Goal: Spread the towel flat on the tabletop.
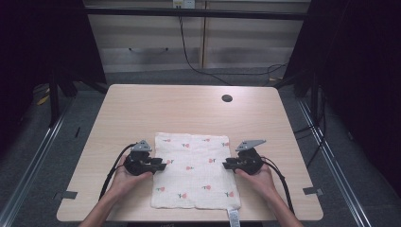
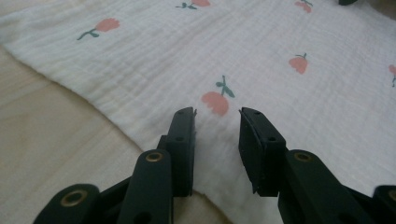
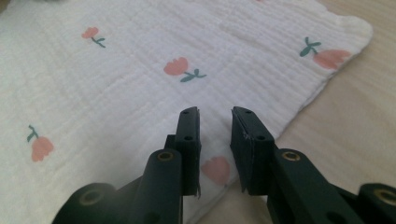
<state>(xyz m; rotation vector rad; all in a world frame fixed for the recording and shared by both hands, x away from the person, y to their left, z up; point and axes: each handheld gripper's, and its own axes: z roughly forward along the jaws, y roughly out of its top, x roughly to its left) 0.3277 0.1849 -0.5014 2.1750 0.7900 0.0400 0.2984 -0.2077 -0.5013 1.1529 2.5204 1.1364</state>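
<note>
A white muslin cloth (image 1: 196, 171) printed with small pink tulips lies flat on the near half of the wooden table (image 1: 142, 109), stretching between the two grippers. Its weave is crinkled, and a white care label (image 1: 233, 217) sticks out from its near edge, off to the right gripper's near side.

The left gripper (image 1: 162, 166) is at the cloth's left edge, about midway along it, with its tips just over the fabric. In the left gripper view its jaws are parted, with nothing between them; the cloth edge runs slantwise under them, and a pink tulip (image 2: 216, 101) sits just ahead of the gap. The left hand (image 1: 124, 178) grips the tool from behind.

The right gripper (image 1: 225, 165) mirrors it at the cloth's right edge, tips pointing inward across the fabric. Its jaws stand apart too (the gap looks much the same as the other's), closed on nothing. In the right gripper view a tulip (image 3: 215, 169) lies beneath the jaws near the hem, and the cloth's corner (image 3: 355, 28) shows farther ahead to the right, bare table beyond it. The right hand (image 1: 257, 178) holds this tool.

Well beyond both grippers, a dark round hole (image 1: 227, 98) marks the far side of the table.
</note>
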